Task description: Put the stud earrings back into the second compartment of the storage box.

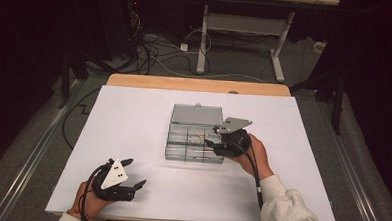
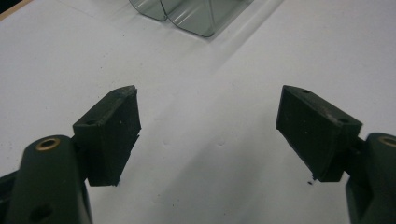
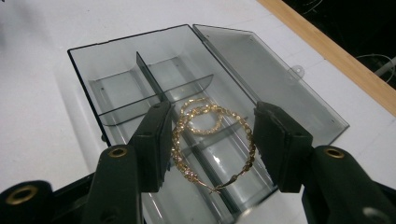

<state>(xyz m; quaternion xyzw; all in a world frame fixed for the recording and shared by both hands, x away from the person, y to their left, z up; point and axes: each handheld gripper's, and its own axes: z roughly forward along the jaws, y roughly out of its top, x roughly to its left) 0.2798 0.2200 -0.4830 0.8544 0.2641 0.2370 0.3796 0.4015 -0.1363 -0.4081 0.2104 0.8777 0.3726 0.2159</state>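
A clear plastic compartment box (image 1: 168, 148) (image 3: 93, 70) lies in the middle of the white table, its lid (image 1: 197, 114) (image 3: 271, 79) folded open on the far side. My right gripper (image 1: 212, 136) (image 3: 212, 122) hovers over the box's right end, shut on a large gold hoop earring (image 3: 252, 149) that spans the gap between the two pads. A smaller gold hoop (image 1: 195, 138) (image 3: 196, 100) lies in a middle compartment below it. My left gripper (image 1: 135, 173) (image 2: 208, 135) rests near the front left of the table, jaws wide open over bare white surface.
The box's near corner (image 2: 187, 14) shows at the top of the left gripper view. A wooden table edge (image 1: 195, 84) (image 3: 336, 51) runs behind the white sheet. Cables and a desk frame (image 1: 203, 36) stand on the floor beyond.
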